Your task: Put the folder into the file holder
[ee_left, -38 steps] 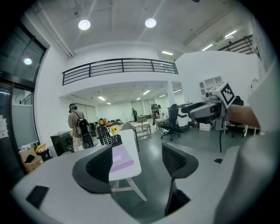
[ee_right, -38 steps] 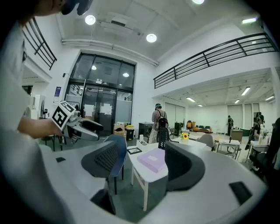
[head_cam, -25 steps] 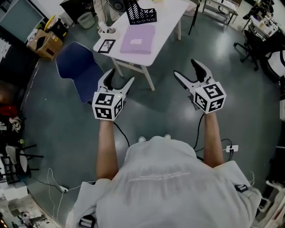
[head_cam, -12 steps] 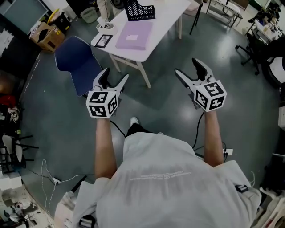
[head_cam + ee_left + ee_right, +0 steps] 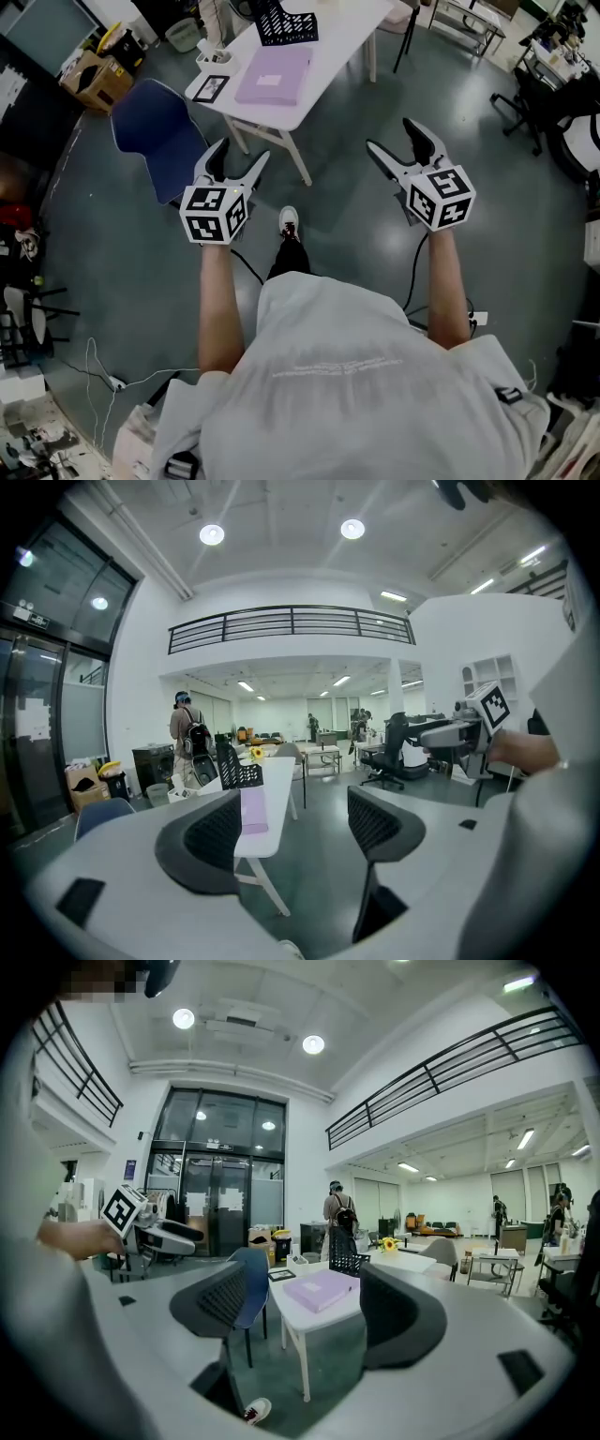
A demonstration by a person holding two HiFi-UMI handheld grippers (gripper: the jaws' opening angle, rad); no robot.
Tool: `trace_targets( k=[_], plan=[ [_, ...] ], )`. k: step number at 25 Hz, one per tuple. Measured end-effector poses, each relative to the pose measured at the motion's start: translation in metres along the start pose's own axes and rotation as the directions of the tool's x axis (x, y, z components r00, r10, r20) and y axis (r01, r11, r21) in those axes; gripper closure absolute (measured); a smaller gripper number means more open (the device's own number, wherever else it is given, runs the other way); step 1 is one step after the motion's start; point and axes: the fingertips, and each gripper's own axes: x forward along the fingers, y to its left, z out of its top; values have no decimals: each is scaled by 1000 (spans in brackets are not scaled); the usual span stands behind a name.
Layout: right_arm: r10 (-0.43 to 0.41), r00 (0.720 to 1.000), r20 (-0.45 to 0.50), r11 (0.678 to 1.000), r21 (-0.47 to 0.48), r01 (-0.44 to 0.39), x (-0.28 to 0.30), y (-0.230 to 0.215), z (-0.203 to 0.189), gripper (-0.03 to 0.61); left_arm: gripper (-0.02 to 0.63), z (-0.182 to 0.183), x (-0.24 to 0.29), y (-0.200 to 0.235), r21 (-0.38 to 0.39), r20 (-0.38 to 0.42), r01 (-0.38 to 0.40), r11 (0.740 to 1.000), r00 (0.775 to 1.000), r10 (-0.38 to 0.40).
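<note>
A purple folder (image 5: 272,75) lies flat on the white table (image 5: 352,37), well ahead of me. Behind it, at the table's far end, stands the black mesh file holder (image 5: 286,23). My left gripper (image 5: 239,157) is held in the air short of the table's near corner, open and empty. My right gripper (image 5: 394,141) hovers over the floor to the right of the table, also open with nothing between its fingers. The left gripper view shows the folder (image 5: 253,810) and file holder (image 5: 239,769) between the open jaws, far off. From the right gripper view the folder (image 5: 322,1290) and holder (image 5: 347,1258) are likewise distant.
A blue chair (image 5: 155,136) stands left of the table, and a small framed picture (image 5: 211,87) and a white cup (image 5: 208,58) sit on its left end. My white shoe (image 5: 289,222) steps forward. Office chairs (image 5: 534,94) stand at the right. A person with a backpack (image 5: 183,733) stands beyond.
I have walked a step toward the table, with a white shoe now showing ahead. Both grippers moved forward with me and stayed open and empty.
</note>
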Motion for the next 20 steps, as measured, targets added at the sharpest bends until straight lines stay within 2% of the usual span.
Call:
trace_targets(
  k=[5,12,20],
  plan=[
    [16,1000,7,999,27,-17,3,0,-3,206,252,5,-3,-5,19,2,-3,1000,1000,3],
    [43,999,12,999,21,-44,13,10,-1,206,252,-4,-1,3,4,-21,-11,1000,1000,11],
    [34,999,-24,999,-10,-34,27,7,-10,216,252,-4,12,10,11,-31,7,1000,1000,-7]
  ],
)
